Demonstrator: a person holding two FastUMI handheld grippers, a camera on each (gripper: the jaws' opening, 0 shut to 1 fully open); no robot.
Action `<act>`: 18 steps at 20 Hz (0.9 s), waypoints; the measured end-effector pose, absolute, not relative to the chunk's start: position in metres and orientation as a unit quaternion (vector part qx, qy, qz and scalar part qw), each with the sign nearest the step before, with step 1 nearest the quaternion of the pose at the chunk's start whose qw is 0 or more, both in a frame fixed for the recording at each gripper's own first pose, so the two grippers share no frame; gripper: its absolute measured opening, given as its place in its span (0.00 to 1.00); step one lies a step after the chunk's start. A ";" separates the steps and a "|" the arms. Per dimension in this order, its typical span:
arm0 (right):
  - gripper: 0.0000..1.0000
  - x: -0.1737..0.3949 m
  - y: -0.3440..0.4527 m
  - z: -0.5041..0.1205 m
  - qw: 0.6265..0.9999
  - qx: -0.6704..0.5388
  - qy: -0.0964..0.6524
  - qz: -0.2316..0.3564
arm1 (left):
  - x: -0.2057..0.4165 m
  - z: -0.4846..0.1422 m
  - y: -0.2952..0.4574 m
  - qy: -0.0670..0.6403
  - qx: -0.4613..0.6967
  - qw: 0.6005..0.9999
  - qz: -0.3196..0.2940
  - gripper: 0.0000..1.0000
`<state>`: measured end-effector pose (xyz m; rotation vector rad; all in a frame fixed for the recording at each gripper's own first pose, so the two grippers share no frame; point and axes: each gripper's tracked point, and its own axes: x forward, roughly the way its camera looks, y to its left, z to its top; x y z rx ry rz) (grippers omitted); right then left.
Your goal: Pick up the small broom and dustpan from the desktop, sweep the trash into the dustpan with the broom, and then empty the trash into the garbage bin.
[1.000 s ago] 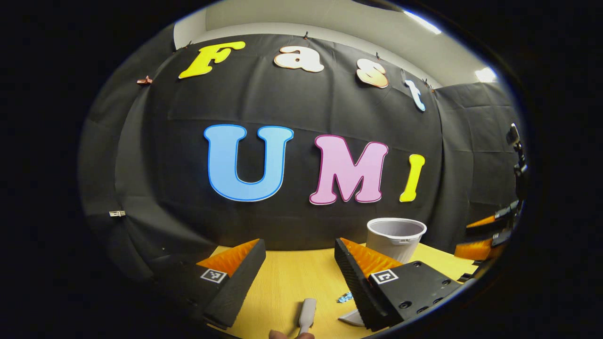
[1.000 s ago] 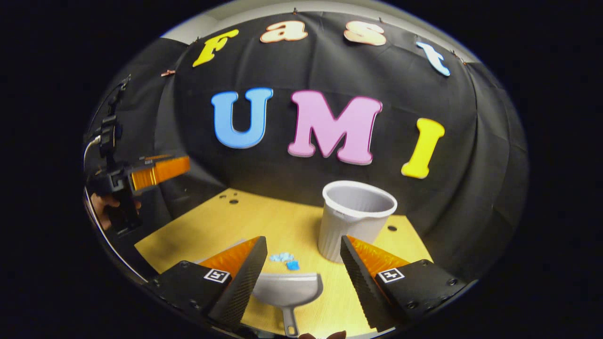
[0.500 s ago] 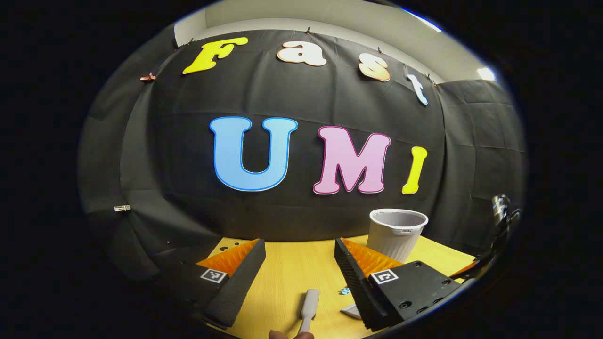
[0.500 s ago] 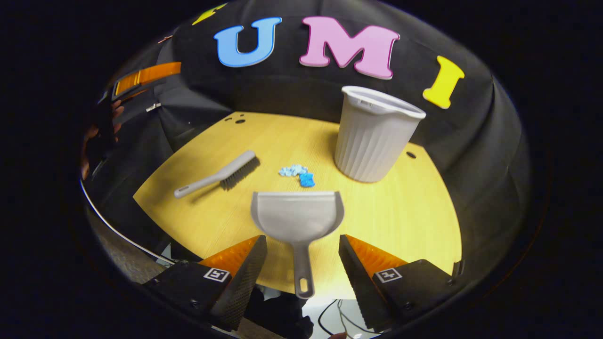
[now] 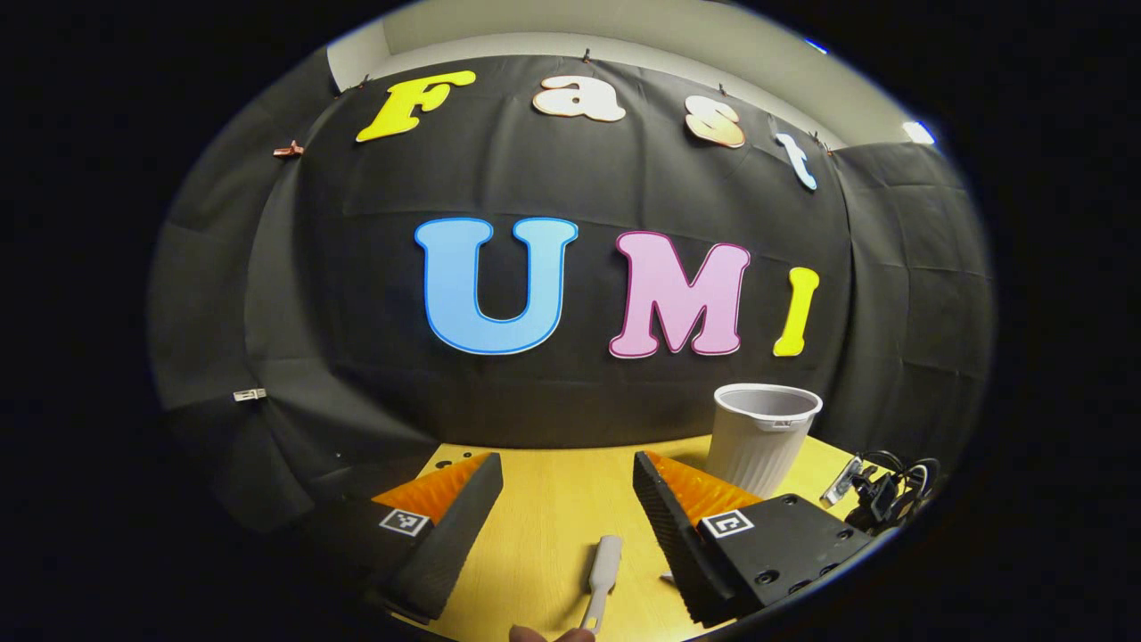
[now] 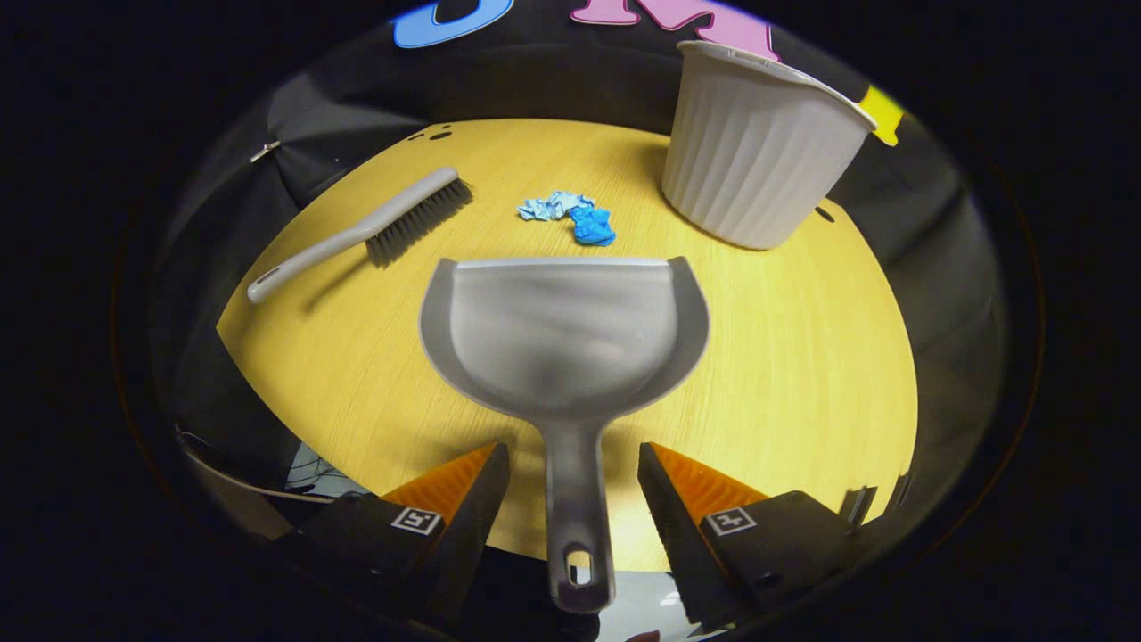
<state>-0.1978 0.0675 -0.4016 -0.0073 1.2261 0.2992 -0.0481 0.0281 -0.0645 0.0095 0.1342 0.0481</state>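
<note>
Dropping from a level look at the booth wall a second ago, the right gripper now tips down over the tabletop, and the dustpan has grown from a small shape low in the right gripper view to a large one at frame centre. Its handle now runs between the spread fingers, which do not yet touch it. That puts the right side lined up for a grasp, but the pickup is not done.

In the left gripper view the change is smaller: the gripper has drifted a little, so the bin has slid slightly right and the broom handle sits a touch nearer frame centre, low between fingers that stand wide apart and hold nothing. It looks like an approach that has barely begun.

In the right gripper view the dustpan lies flat, long axis running bottom to top of the frame, handle end at the bottom, open lip toward the trash just beyond it. The broom lies in the upper left, long axis diagonal, handle tip toward lower left and bristles toward upper right, near the trash. The bin stands upright at the upper right, well apart from the broom.
</note>
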 end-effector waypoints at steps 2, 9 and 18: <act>0.90 -0.195 0.071 -0.414 0.800 -0.001 0.585 0.138 | -0.051 -0.065 0.032 0.069 0.007 0.997 0.031 0.95; 0.89 -0.184 0.077 -0.428 0.785 0.008 0.602 0.146 | -0.051 -0.072 0.038 0.079 0.005 0.996 0.047 0.95; 0.50 -0.171 0.072 -0.432 0.799 0.017 0.582 0.150 | -0.031 -0.088 0.036 0.097 -0.012 0.994 0.055 0.95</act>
